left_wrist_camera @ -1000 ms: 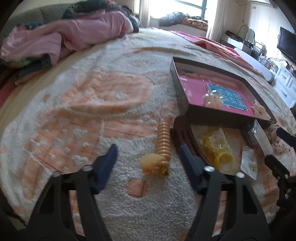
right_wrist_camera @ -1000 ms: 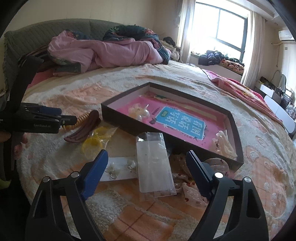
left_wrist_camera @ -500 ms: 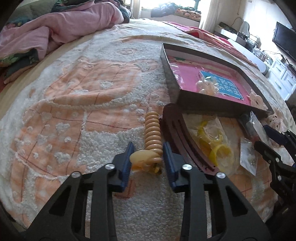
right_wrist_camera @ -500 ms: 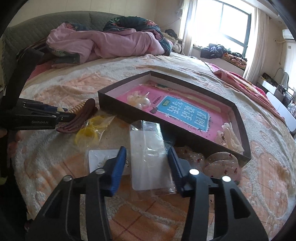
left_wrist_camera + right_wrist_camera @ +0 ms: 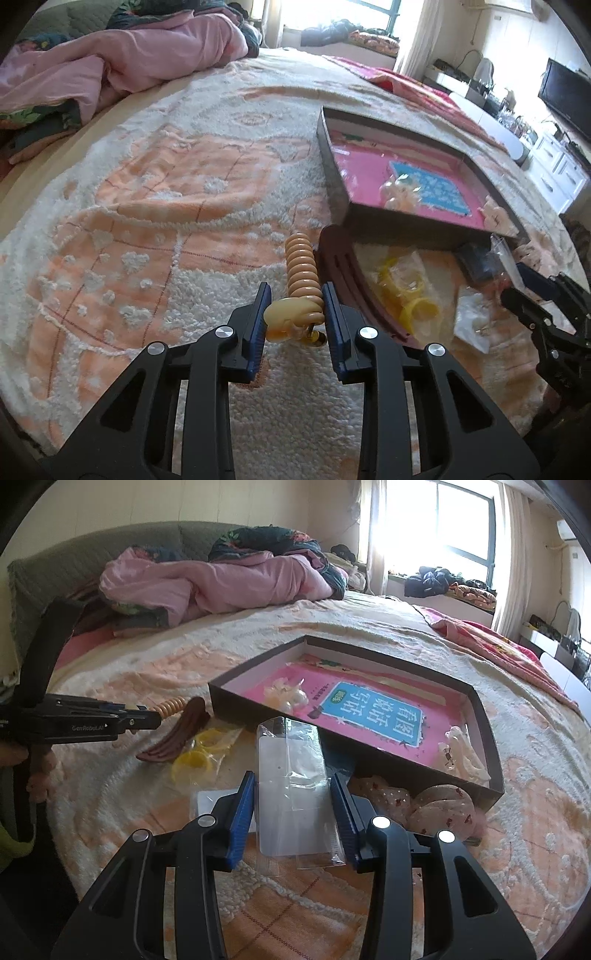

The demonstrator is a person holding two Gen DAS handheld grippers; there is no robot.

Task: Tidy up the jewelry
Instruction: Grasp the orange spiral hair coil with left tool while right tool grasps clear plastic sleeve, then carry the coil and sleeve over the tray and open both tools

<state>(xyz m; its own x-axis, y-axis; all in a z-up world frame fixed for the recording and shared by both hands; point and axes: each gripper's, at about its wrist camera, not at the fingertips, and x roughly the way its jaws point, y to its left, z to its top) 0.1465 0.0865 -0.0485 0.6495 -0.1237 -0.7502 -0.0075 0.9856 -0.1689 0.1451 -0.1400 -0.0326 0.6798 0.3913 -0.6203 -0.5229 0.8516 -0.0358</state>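
Observation:
My left gripper (image 5: 294, 312) is shut on the near end of a tan ribbed hair clip (image 5: 300, 273) that lies on the bedspread. It also shows from the side in the right wrist view (image 5: 146, 716). My right gripper (image 5: 291, 801) is shut on a clear plastic packet (image 5: 291, 775) that rests on the bedspread in front of the box. The dark open box (image 5: 218, 694) has a pink and blue card inside and holds a pearly piece (image 5: 286, 696) and a white hair clip (image 5: 461, 749).
A dark brown hair clip (image 5: 340, 273) lies right of the tan one. Yellow rings in a bag (image 5: 199, 753), an earring card (image 5: 210, 801) and round pink fabric pieces (image 5: 439, 805) lie by the box. A pink quilt (image 5: 207, 583) is heaped at the far side.
Both grippers closed from wide open: the left onto the tan hair clip, the right onto the clear packet. Both moved forward a little.

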